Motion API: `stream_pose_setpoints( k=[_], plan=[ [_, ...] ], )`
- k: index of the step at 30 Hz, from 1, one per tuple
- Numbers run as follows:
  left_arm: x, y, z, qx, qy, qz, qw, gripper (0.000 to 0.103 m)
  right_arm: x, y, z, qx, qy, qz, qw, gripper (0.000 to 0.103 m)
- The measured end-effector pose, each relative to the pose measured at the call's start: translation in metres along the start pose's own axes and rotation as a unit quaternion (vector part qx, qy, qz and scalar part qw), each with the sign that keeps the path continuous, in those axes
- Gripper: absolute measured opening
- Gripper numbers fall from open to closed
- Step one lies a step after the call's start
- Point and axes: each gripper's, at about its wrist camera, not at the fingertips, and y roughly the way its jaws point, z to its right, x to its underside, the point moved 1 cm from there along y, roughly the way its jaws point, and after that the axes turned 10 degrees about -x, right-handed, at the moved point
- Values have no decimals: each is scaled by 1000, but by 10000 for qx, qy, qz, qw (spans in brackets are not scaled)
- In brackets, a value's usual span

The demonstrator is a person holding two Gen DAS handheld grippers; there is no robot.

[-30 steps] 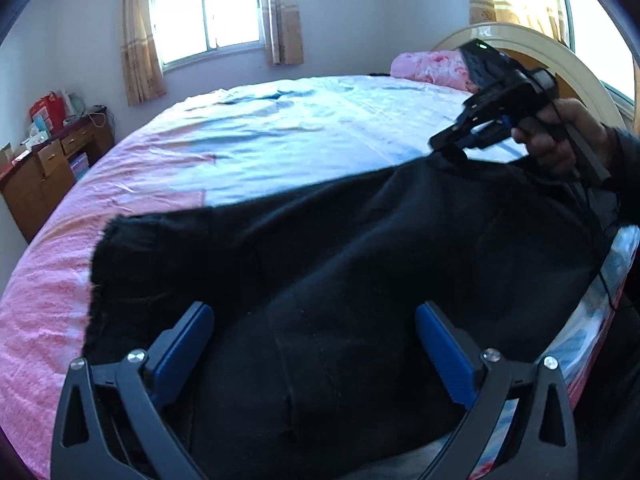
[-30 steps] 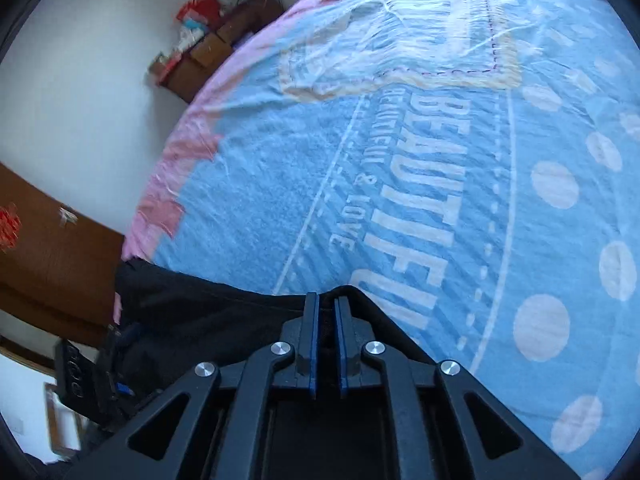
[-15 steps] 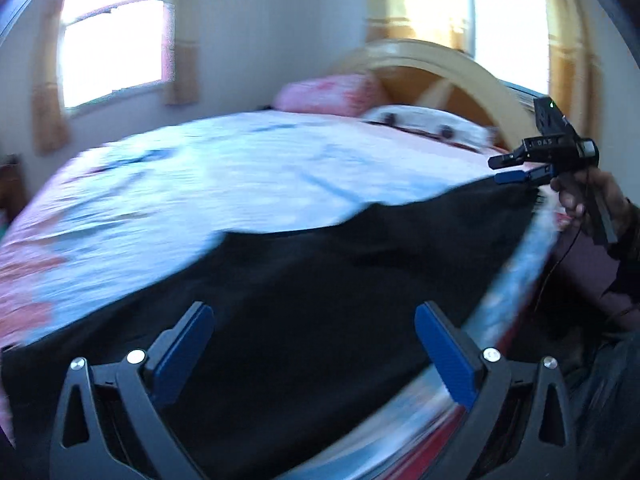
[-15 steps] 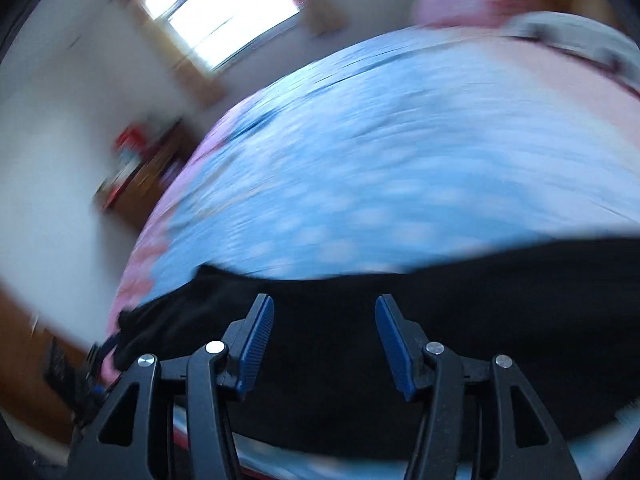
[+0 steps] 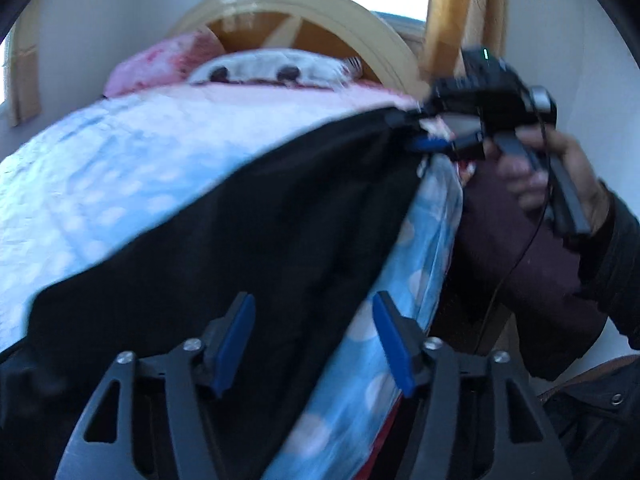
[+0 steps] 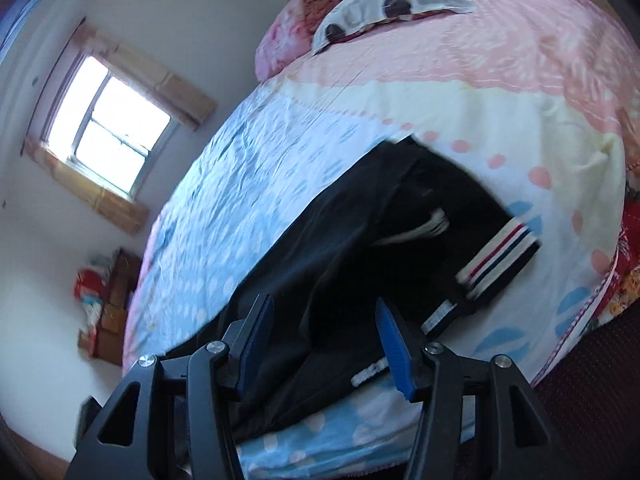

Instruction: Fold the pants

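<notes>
Both the left gripper (image 5: 314, 340) and right gripper (image 6: 326, 344), jaws just closing, hover half-open over black pants (image 6: 360, 240).

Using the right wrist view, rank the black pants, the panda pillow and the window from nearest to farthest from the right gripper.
1. Black pants: directly ahead of the right gripper, lying on the bed.
2. Panda pillow: at the head of the bed, top of the view.
3. Window: on the far wall, upper left.
</notes>
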Motion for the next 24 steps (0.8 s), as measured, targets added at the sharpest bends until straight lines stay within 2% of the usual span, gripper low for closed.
stream_pose_setpoints(
  k=[2, 4, 6, 7, 8, 9, 12, 15, 17, 20, 21, 24],
  plan=[
    [2, 15, 6, -123, 131, -155, 9997, 58, -4, 1, 7, -86, 125, 42, 9999, 49],
    [5, 23, 6, -236, 183, -335, 9990, 50, -11, 2, 12, -114, 179, 138, 9997, 45],
    [8, 22, 7, -285, 241, -295, 9989, 50, -14, 3, 11, -151, 165, 204, 9995, 39],
    [9, 21, 7, -295, 255, -293, 9988, 49, -17, 3, 11, -114, 126, 237, 9996, 28],
    [9, 21, 5, -274, 227, -287, 9990, 49, -20, 6, 12, -22, 63, 243, 9997, 12],
    [10, 21, 2, -214, 152, -283, 9993, 49, -23, 8, 12, 48, 11, 228, 9997, 8],
    [11, 22, -4, -33, -41, -246, 9997, 49, -33, 9, -1, -65, -252, 266, 9993, 6],
    [13, 19, -6, 121, -114, -213, 9996, 49, -36, -11, -36, -422, -827, 472, 9946, 5],
    [16, 16, -7, 217, -172, -212, 9994, 49, -34, -25, -50, -433, -1144, 617, 9906, 5],
    [18, 17, -9, 152, -169, -284, 9993, 47, -31, -27, -24, -278, -883, 486, 9945, 6],
    [17, 17, -9, 124, -148, -288, 9994, 43, -28, -24, -5, -110, -667, 381, 9970, 6],
    [16, 18, -9, 66, -65, -348, 9994, 42, -14, -24, 36, 70, -138, 227, 9996, 6]
  ],
)
